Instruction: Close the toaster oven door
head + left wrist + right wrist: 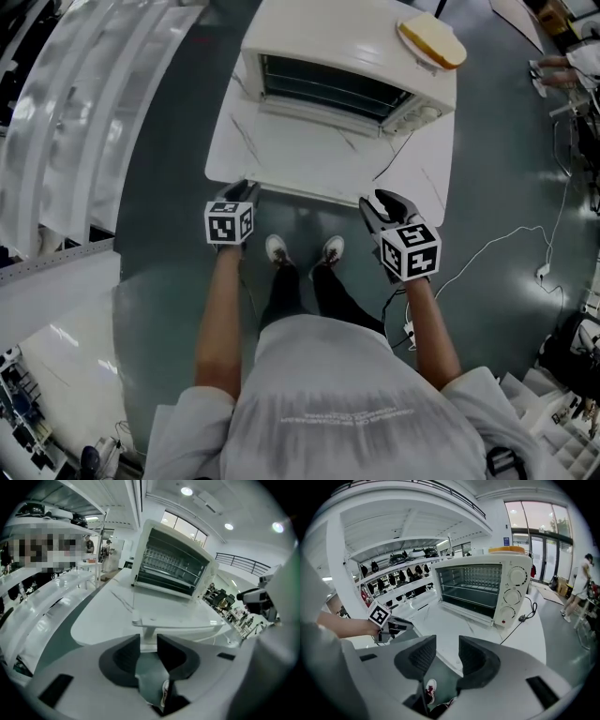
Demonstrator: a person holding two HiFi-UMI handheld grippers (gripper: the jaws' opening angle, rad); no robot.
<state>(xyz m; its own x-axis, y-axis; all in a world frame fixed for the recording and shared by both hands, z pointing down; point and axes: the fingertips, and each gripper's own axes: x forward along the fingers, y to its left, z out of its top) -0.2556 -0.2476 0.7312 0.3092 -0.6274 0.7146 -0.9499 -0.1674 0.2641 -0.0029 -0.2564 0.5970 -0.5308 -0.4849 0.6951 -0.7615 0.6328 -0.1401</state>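
The white toaster oven [347,66] stands on a white table [431,178]. Its door [309,150] is folded down flat towards me, and the rack inside shows. My left gripper [244,192] hovers at the table's front left edge, just short of the door. In the left gripper view its jaws [148,644] stand open, with the door's front handle [149,631] right ahead of the tips and untouched. My right gripper [380,208] is off the table's front right edge. Its jaws [447,653] are open and empty, aimed at the oven [483,590].
A slice of bread [431,42] lies on the oven's roof. The oven's black cable [398,150] runs over the table's right side, and a white cable [497,244] trails on the floor. White shelving [84,112] stands to the left. A person [581,588] stands at the far right.
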